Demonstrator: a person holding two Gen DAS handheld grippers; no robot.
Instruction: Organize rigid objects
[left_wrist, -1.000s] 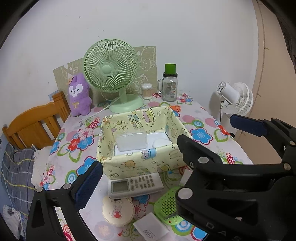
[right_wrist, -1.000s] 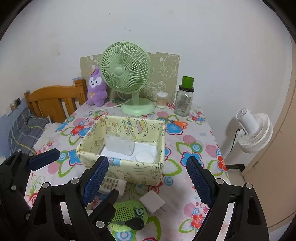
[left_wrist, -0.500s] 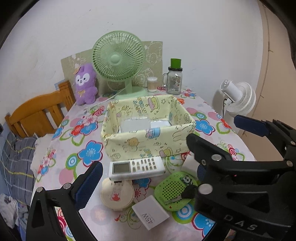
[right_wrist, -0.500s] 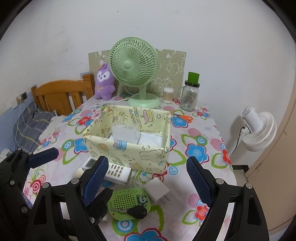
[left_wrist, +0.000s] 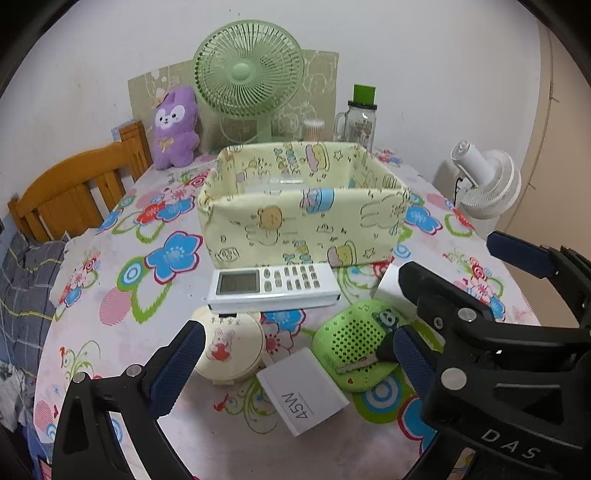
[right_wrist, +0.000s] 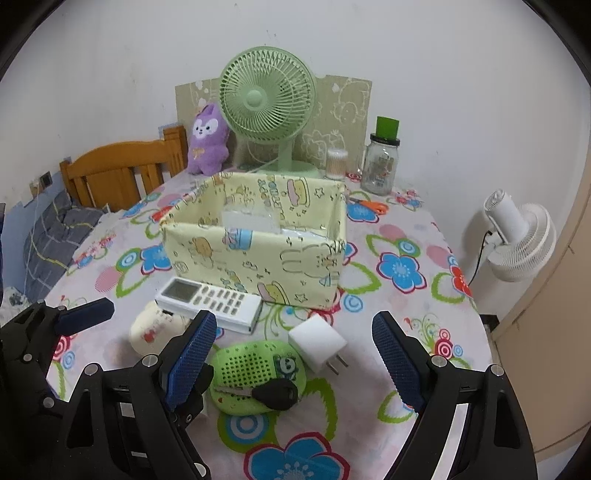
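Observation:
A yellow cartoon-print fabric box (left_wrist: 303, 225) (right_wrist: 258, 254) stands mid-table with pale items inside. In front of it lie a white remote (left_wrist: 273, 288) (right_wrist: 210, 301), a cream round case (left_wrist: 231, 349) (right_wrist: 157, 328), a white 45W charger (left_wrist: 303, 391), a green perforated case (left_wrist: 354, 343) (right_wrist: 255, 373) with a black key (right_wrist: 273, 395) on it, and a white plug adapter (right_wrist: 319, 347). My left gripper (left_wrist: 291, 354) is open, low over the charger. My right gripper (right_wrist: 295, 358) is open, astride the green case and adapter.
A green desk fan (right_wrist: 267, 110), a purple plush (right_wrist: 207, 138), a cotton swab jar (right_wrist: 336, 162) and a glass jar with green lid (right_wrist: 382, 162) stand at the back. Orange scissors (right_wrist: 373, 205) lie behind the box. A wooden chair (left_wrist: 74, 188) stands left, a white fan (right_wrist: 517, 240) right.
Both grippers have dropped lower and nearer the table's front objects; the box now appears side-on. Both stay open and empty.

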